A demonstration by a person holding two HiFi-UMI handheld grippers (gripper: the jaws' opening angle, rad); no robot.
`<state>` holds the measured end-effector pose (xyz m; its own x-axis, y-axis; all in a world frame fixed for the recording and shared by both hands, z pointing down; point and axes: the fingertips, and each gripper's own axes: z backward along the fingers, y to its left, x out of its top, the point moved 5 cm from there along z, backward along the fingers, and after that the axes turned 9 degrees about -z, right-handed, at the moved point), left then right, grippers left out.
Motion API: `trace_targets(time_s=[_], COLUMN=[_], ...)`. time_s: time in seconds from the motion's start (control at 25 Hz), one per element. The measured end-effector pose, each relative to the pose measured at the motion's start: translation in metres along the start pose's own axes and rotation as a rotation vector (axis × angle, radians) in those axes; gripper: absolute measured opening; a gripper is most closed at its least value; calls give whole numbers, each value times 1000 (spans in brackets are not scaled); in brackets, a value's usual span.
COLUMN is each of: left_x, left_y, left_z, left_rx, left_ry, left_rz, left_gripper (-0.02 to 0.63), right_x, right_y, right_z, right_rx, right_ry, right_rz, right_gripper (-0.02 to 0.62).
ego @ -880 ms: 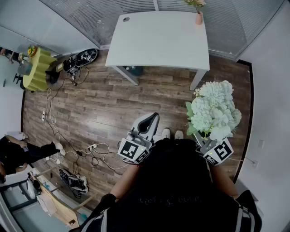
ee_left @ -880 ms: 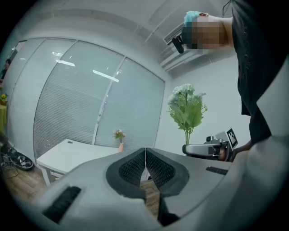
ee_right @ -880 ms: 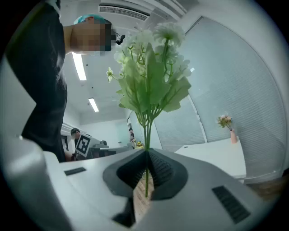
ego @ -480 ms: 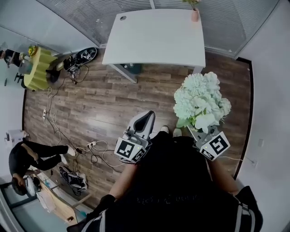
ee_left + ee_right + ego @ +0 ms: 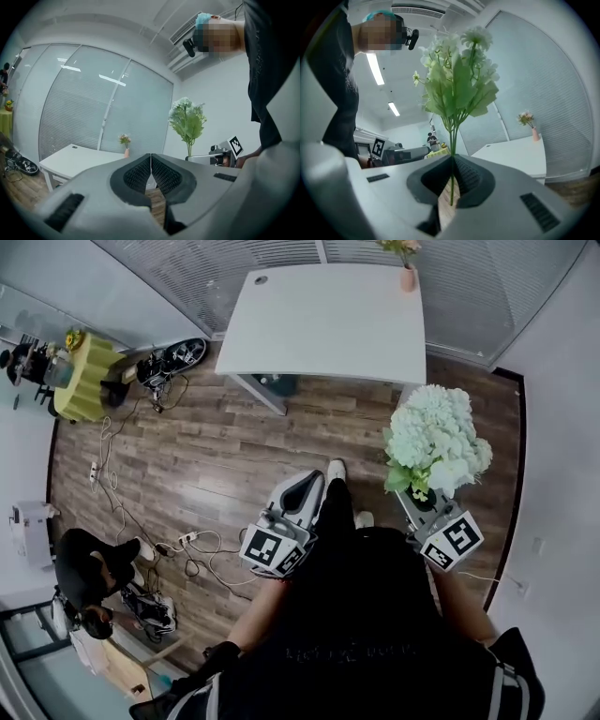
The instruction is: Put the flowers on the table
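Shifted rightward since a moment ago, the flowers [image 5: 434, 442] stand upright, stems clamped in the right tongs [image 5: 452, 158], well short of the table [image 5: 328, 324]; the left tongs [image 5: 151, 155] are shut and empty; carrying appears in hand, next calling for closing that gap before lowering.

A person wears a black long-sleeved top [image 5: 366, 615] with faint lettering across the chest, pale stripes on the sleeves, and a light shoe [image 5: 336, 468]. The left gripper [image 5: 312, 482] and right gripper [image 5: 419, 502] are pale grey shells with dark ribbed jaws, each bearing a cube [image 5: 272, 551] of black-and-white square markers.
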<state>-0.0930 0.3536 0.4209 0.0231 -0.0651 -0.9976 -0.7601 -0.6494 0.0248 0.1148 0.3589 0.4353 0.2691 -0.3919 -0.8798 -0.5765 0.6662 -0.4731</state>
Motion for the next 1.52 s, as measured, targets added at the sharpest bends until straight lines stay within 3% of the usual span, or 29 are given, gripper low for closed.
trace_targets(time_s=[0.2, 0.64, 0.96, 1.32, 1.52], left_x=[-3, -10, 0, -1, 8], left_y=[7, 40, 122, 132, 192], left_z=[-10, -41, -96, -97, -133], left_rx=[-11, -26, -33, -88, -94], left_ry=[-6, 11, 24, 18, 21], left_rz=[16, 39, 44, 37, 39], left_gripper=[20, 20, 20, 20, 20], right_x=[-1, 7, 50, 49, 78], right_y=[-5, -29, -70, -68, -98], right_z=[-3, -38, -119, -129, -186], right_rx=[11, 6, 11, -36, -55], right_ry=[20, 28, 22, -24, -22], right_rz=[31, -21, -54, -76, -93], right_gripper=[35, 35, 35, 35, 35])
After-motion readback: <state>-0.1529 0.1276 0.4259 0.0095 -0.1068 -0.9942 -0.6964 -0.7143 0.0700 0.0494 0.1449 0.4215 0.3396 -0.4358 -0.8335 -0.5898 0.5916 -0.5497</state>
